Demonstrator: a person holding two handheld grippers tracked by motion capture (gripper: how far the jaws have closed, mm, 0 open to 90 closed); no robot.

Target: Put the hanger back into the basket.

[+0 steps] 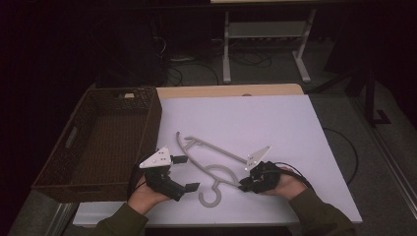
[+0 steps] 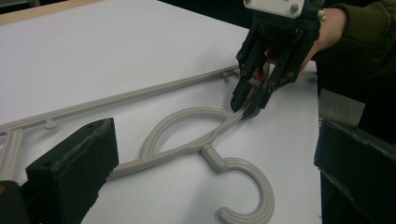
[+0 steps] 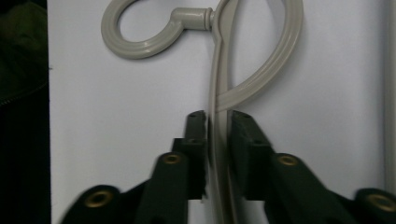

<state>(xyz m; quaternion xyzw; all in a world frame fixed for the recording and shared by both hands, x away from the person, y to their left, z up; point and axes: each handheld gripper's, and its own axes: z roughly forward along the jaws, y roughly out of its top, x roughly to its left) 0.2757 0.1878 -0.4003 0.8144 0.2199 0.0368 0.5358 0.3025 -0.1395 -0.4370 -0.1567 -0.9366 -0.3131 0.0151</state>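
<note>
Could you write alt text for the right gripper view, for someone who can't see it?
Two black fingers of the right gripper reach up from the bottom edge on either side of a thin arm of a beige plastic hanger, which lies on a white table. Its round hook curls at the top.

Beige plastic clothes hanger (image 1: 212,169), lying flat on the white table cover (image 1: 275,123), near the front edge, between the two hands. Hook (image 1: 210,195) points toward the person, open curl facing right in the high view. Ribbed profile, round loop at the neck below the hook. Long straight bar (image 2: 130,95) runs diagonally up-left, small pegs along it. One shoulder arm sits between the right gripper's pads.
</note>
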